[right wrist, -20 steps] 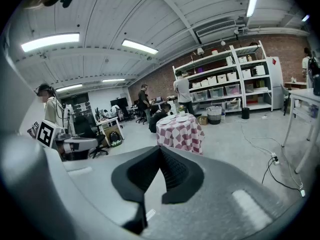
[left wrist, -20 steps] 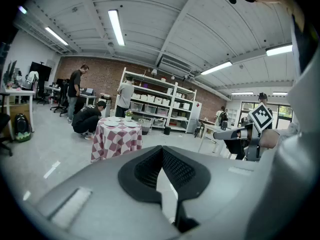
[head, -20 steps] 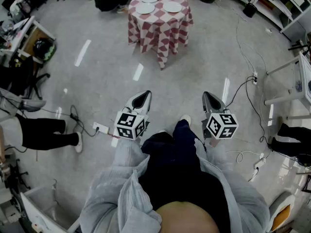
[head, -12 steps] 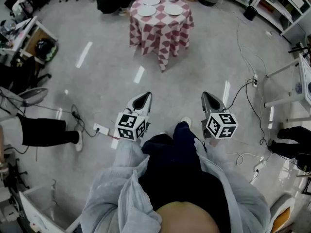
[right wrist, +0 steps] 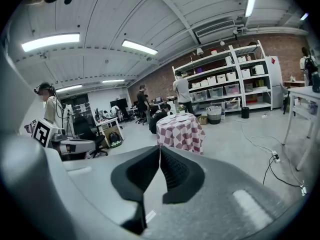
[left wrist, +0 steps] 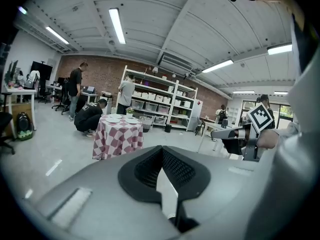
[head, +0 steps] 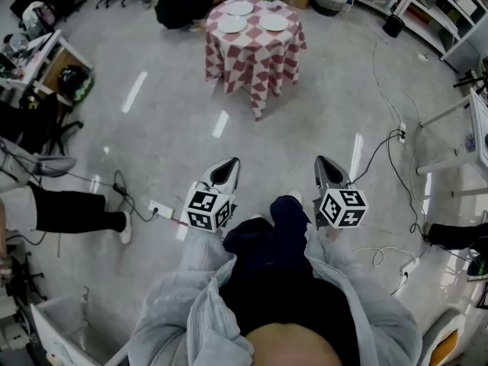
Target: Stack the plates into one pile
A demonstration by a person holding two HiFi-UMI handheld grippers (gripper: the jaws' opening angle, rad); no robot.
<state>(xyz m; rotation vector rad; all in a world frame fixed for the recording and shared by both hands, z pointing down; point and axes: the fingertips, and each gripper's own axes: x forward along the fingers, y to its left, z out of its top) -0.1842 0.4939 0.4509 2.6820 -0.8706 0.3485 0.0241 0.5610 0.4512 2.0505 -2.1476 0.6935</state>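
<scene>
3 white plates (head: pixel 232 24), side by side and unstacked on a round bench (head: pixel 254 15) draped in a red-and-white checked cloth (head: pixel 255 63), top centre of the head view, well apart from both tools. Left hand-held gripper (head: pixel 226 165), lower centre-left, held over the grey floor (head: pixel 305 105): jaws together, nothing between them. Right hand-held gripper (head: pixel 323 162), lower centre-right: jaws likewise closed and empty, pointing up-frame toward the bench.

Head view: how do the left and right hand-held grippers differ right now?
The left hand-held gripper leans rightward, the right hand-held gripper leftward. The left's marker cube bears a different pattern from the right's. Both are shut, empty, pointing toward the checkered table.
</scene>
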